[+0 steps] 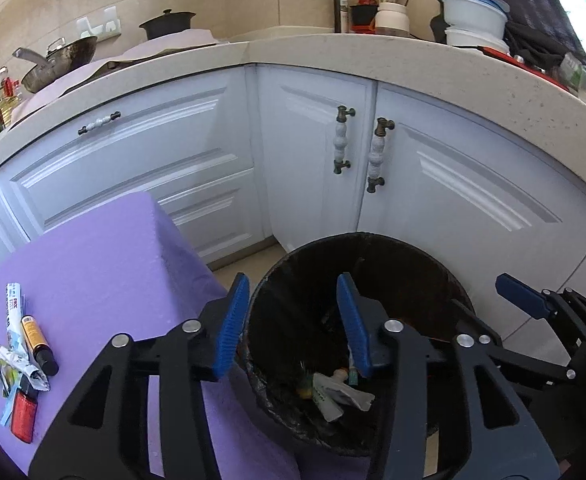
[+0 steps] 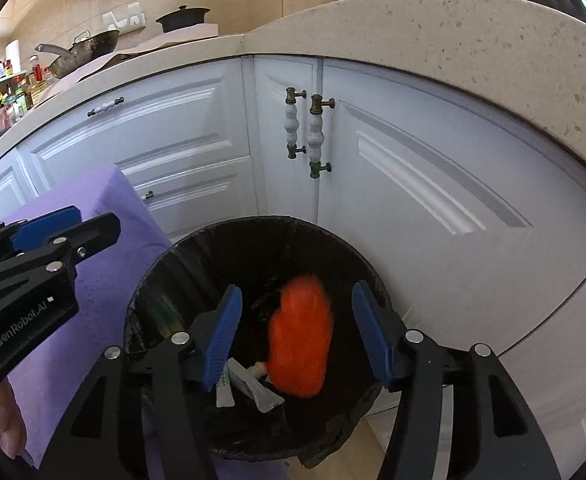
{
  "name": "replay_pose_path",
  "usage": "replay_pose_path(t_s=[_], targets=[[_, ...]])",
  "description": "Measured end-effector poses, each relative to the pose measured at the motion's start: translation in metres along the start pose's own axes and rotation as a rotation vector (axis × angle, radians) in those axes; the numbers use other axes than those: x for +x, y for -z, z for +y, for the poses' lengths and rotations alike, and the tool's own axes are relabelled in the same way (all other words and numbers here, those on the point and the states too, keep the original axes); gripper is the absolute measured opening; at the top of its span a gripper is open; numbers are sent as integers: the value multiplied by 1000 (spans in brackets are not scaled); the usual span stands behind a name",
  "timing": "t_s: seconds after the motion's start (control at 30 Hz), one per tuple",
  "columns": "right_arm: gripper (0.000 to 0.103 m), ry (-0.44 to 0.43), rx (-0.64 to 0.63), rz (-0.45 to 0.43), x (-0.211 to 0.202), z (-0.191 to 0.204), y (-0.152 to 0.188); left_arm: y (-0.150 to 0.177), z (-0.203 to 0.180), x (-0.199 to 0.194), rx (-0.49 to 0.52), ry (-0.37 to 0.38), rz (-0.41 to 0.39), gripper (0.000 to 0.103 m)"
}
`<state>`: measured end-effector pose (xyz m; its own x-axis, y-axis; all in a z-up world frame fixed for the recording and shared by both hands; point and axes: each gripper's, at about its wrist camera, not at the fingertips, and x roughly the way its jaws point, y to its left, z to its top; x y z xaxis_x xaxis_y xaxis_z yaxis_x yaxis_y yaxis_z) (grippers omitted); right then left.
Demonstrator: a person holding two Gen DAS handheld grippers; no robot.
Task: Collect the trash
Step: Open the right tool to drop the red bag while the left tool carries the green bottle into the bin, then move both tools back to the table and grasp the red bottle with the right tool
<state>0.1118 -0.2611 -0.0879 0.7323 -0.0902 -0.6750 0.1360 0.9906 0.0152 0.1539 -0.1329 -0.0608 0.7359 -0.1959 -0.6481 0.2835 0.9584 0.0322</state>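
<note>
A black bin (image 1: 373,237) lined with a black bag stands on the floor against white cabinets. My left gripper (image 1: 293,312) hangs open over its left rim with nothing between the fingers. White tubes (image 1: 337,396) lie at the bottom. On the purple table (image 1: 93,248) lie a white tube (image 1: 13,304), an orange and black cylinder (image 1: 39,340), a crumpled wrapper (image 1: 17,368) and a red piece (image 1: 24,420). My right gripper (image 2: 297,292) is open above the bin (image 2: 269,219). A blurred orange object (image 2: 299,344) shows between its fingers, clear of both pads, above white tubes (image 2: 249,384).
White cabinet doors with ceramic handles (image 1: 375,156) rise just behind the bin. The counter (image 1: 373,46) above carries pans, bottles and stacked containers. A finger of my right gripper (image 1: 519,294) shows beside the bin in the left wrist view; my left gripper (image 2: 73,228) is over the purple table (image 2: 105,280).
</note>
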Motion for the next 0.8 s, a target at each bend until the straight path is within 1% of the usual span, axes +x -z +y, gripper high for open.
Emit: replay_pose_path(t_s=[0.1, 0.2, 0.23, 0.27, 0.33, 0.53, 0.73, 0.8], targets=[[57, 1, 9, -7, -2, -1, -1, 0, 9, -8, -15, -16, -10, 53], [57, -5, 7, -16, -5, 2, -4, 3, 23, -20, -33, -39, -16, 56], [57, -10, 5, -19, -6, 4, -5, 4, 28, -24, -37, -52, -19, 56], [57, -19, 2, -24, -8, 9, -6, 6, 33, -28, -43, -64, -19, 60], [57, -34, -7, -30, -11, 16, -8, 10, 46, -37, -61, -81, -21, 61], [57, -104, -60, -44, -21, 54, -11, 31, 93, -73, -119, -168, -22, 62], [57, -197, -137, -51, -34, 103, -11, 56, 141, -106, -190, -263, -15, 64], [57, -229, -164, -52, -37, 121, -11, 65, 157, -116, -215, -300, -12, 68]])
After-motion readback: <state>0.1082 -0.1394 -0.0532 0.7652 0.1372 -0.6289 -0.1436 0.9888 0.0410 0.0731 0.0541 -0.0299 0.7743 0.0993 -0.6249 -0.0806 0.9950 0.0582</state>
